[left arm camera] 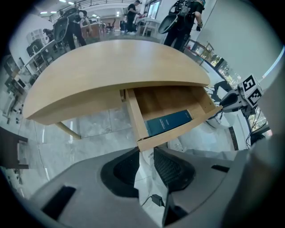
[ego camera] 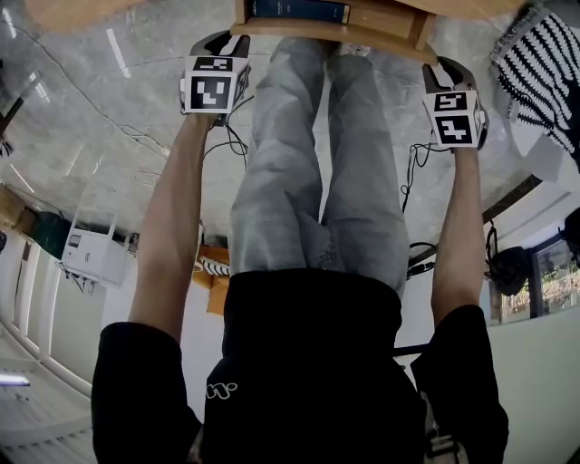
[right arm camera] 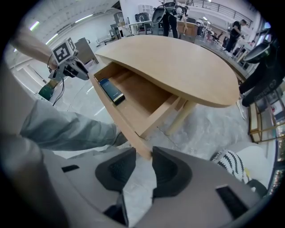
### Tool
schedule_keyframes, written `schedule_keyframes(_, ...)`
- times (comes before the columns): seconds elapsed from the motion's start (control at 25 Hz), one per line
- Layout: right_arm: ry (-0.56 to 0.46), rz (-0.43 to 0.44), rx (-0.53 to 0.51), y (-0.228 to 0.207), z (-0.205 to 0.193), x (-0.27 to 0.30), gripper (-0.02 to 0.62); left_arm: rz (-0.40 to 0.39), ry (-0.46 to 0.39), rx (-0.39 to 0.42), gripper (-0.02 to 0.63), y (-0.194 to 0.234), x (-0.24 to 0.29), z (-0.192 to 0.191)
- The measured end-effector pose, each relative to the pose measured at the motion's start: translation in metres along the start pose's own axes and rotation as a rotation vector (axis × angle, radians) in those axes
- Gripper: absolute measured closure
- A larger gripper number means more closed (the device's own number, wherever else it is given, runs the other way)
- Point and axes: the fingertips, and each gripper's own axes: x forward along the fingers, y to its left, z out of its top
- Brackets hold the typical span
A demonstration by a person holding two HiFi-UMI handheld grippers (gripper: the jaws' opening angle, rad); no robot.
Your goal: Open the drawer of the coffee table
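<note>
Torso in a black shirt nearest the head camera, then legs in grey jeans stretching toward the drawer. Reaches down past the legs with two bare forearms, one on either side, toward the drawer's two front corners.

Holds the left gripper at the drawer's left front corner, pointing steeply down, with its fingers clamped on the bottom edge of the front board, pinching the pale wood between dark textured pads. Holds the right gripper at the drawer's other front corner, likewise pointing down, with its fingers closed on the end of the same board, pressing it from both sides. Carries a marker cube atop each gripper, well apart across the drawer's width.

Leaves the drawer open: pulled well out from under the table, front board clear of the curved tabletop edge, wooden bottom exposed. Contains a dark blue book, flat on the drawer's bottom, just behind the front board and nearer the left gripper's end than the right.

Below the drawer, grey marble floor. To the drawer's right, on that floor, a black-and-white striped thing, too partly seen to identify. Behind the drawer, a slanted pale table leg under the rounded top. Far beyond the drawer, several people standing in a bright hall among desks and equipment, too small for detail.
</note>
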Motion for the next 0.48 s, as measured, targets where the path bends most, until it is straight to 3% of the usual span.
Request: schedule_keyframes(0.48,0.076,0.074,0.014,0.054,-0.042,-0.001,0.485,-0.008,0.111,0.011,0.514,-0.014,-0.007,-0.064)
